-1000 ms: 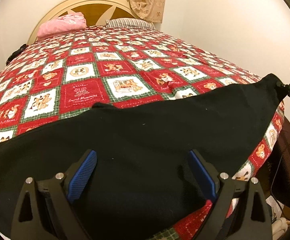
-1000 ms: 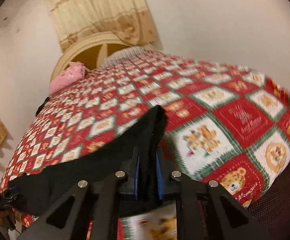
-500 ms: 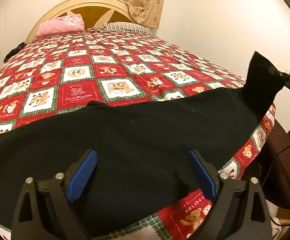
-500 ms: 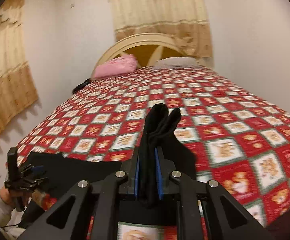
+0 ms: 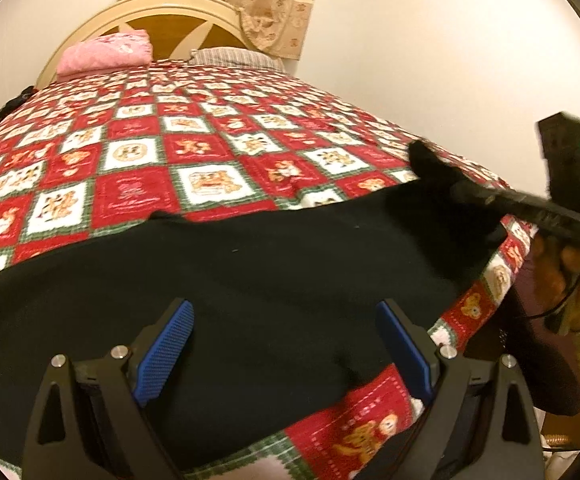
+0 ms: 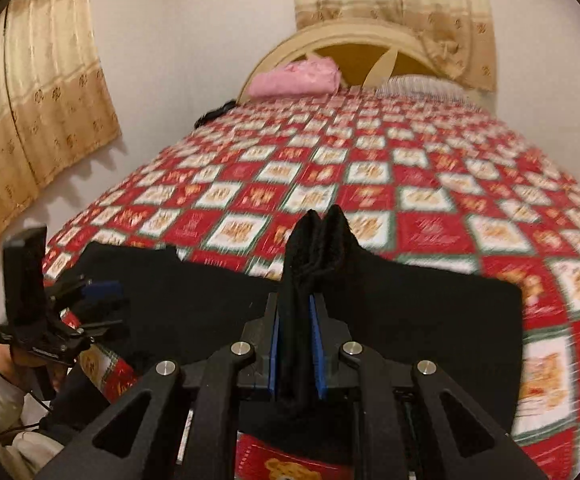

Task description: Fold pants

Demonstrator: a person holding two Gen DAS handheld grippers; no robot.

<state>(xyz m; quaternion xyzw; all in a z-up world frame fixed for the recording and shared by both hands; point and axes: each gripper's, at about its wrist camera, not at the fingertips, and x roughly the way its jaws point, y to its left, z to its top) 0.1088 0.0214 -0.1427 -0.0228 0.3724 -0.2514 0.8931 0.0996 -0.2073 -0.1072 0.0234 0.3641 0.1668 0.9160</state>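
One pink pillow (image 6: 294, 79) lies beyond the pants (image 5: 250, 288).

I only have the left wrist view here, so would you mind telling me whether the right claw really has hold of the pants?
Observer: Yes. In the right wrist view the right claw is shut on a bunched edge of the black pants, which sticks up between its blue pads.
Operator: Thank you. Is there anything on the wall to the left of the bed?
Observer: A beige curtain hangs there, outside your view.
Operator: And how does my left claw look from that side?
Observer: The left claw sits at the left edge of the pants with its jaws apart, held by a hand in a white sleeve.
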